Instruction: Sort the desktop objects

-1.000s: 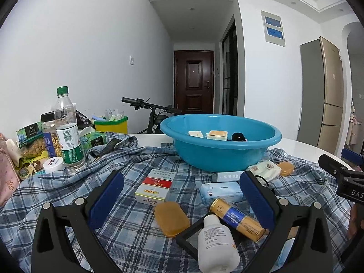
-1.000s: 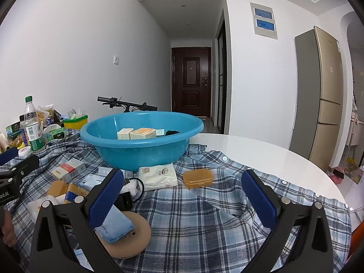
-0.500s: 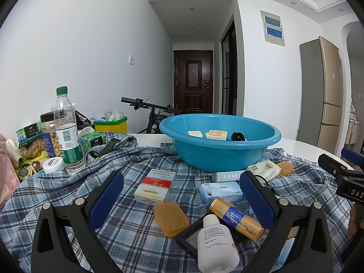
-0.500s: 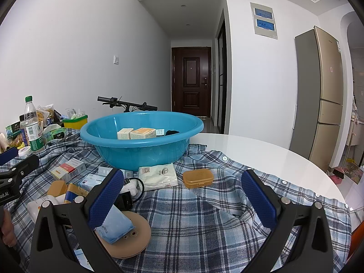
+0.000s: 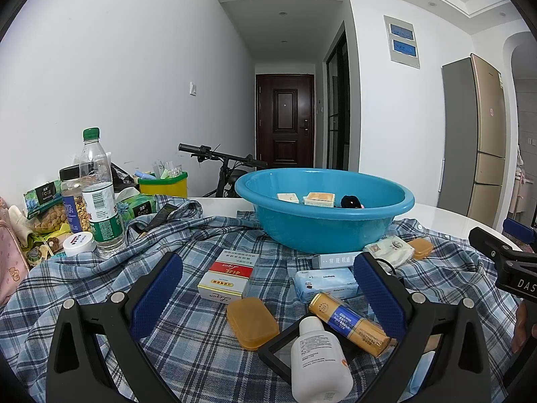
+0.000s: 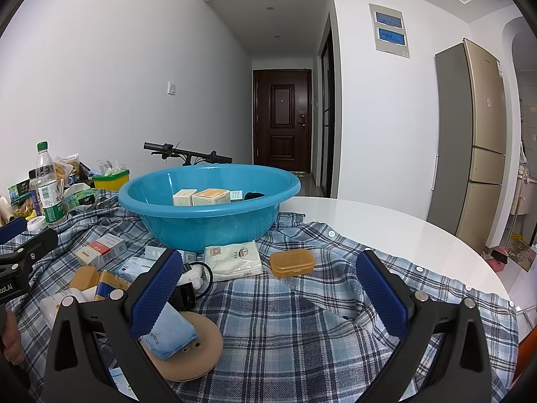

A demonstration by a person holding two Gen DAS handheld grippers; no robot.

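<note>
A blue basin (image 5: 386, 228) (image 6: 161, 215) stands on a plaid shirt (image 5: 188, 352) (image 6: 285, 319) and holds small boxes and a black item. My left gripper (image 5: 266, 297) is open and empty above a red-and-white box (image 5: 228, 278), an amber case (image 5: 251, 322), a gold tube (image 5: 349, 324) and a white bottle (image 5: 317, 359). My right gripper (image 6: 268, 294) is open and empty; a second amber case (image 6: 292, 262) and a tissue pack (image 6: 235, 260) lie ahead of it, a blue packet (image 6: 171, 332) on a tan disc (image 6: 204, 352) by its left finger.
A water bottle (image 5: 99, 198), snack bags, a nut jar and a yellow-green bin (image 5: 163, 186) crowd the table's left side. A bicycle handlebar (image 5: 214, 156) stands behind the basin. The white tabletop (image 6: 386, 228) shows bare at right. A fridge (image 6: 476, 147) stands far right.
</note>
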